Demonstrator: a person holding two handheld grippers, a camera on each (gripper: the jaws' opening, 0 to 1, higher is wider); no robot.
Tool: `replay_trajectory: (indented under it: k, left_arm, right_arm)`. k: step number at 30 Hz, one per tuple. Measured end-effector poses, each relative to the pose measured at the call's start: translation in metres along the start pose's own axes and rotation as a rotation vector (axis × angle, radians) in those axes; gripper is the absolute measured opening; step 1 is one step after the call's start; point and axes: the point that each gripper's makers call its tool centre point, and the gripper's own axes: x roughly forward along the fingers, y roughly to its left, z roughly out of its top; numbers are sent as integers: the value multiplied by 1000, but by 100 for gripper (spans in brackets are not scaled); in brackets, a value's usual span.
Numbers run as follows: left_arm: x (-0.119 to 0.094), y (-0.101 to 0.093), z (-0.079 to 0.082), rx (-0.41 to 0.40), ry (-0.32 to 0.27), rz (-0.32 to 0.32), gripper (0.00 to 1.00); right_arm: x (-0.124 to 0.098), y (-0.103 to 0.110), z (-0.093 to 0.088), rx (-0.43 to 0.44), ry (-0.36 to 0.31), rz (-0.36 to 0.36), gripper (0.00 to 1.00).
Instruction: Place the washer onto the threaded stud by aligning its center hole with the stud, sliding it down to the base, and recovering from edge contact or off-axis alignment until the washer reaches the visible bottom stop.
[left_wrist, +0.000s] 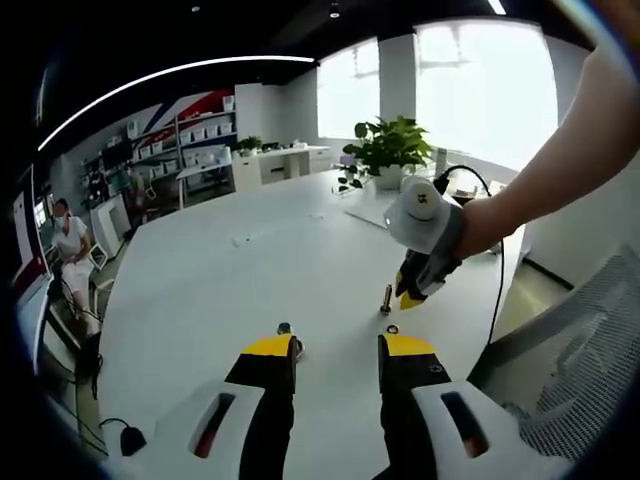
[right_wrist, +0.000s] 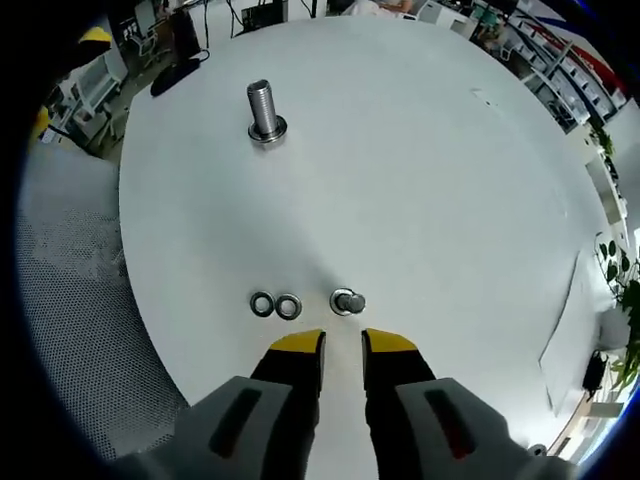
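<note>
A threaded stud (right_wrist: 264, 108) stands upright on a round base on the white table (right_wrist: 420, 160). In the left gripper view this stud (left_wrist: 284, 329) sits just off my left gripper's inner fingertip. A second stud (right_wrist: 347, 301), seen almost end-on, stands right ahead of my right gripper (right_wrist: 343, 345). Two loose washers (right_wrist: 275, 305) lie side by side to its left. My right gripper's jaws are a narrow gap apart with nothing between them. My left gripper (left_wrist: 337, 348) is open and holds nothing. In its view the right gripper (left_wrist: 412, 296) hovers beside the second stud (left_wrist: 386, 298).
A potted plant (left_wrist: 388, 148) and a sheet of paper sit at the table's far side. A mesh chair (left_wrist: 575, 370) stands by the near table edge. A person sits at far left (left_wrist: 68, 245). A black cable (left_wrist: 497, 270) hangs from the right gripper.
</note>
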Motion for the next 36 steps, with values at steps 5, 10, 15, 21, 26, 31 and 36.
replay_trajectory:
  k: [5, 10, 15, 21, 26, 31, 36]
  left_arm:
    - [0, 2, 0, -8, -2, 5, 31]
    - [0, 0, 0, -1, -3, 1, 31]
    - [0, -2, -1, 1, 2, -5, 31]
    - [-1, -1, 0, -1, -3, -4, 31]
    - [-1, -1, 0, 0, -6, -5, 31]
    - [-2, -2, 1, 3, -7, -5, 31]
    - [-2, -1, 1, 2, -7, -4, 31]
  right_arm:
    - [-7, 8, -8, 20, -6, -3, 18]
    - [-6, 22, -13, 58, -10, 13, 18]
    - [2, 43, -13, 60, -10, 47, 18]
    - [10, 59, -2, 54, -16, 76, 19]
    - [15, 64, 3, 57, -16, 88, 19]
    - [21, 68, 3, 76, -11, 96, 19]
    - [21, 64, 6, 94, -17, 92, 19]
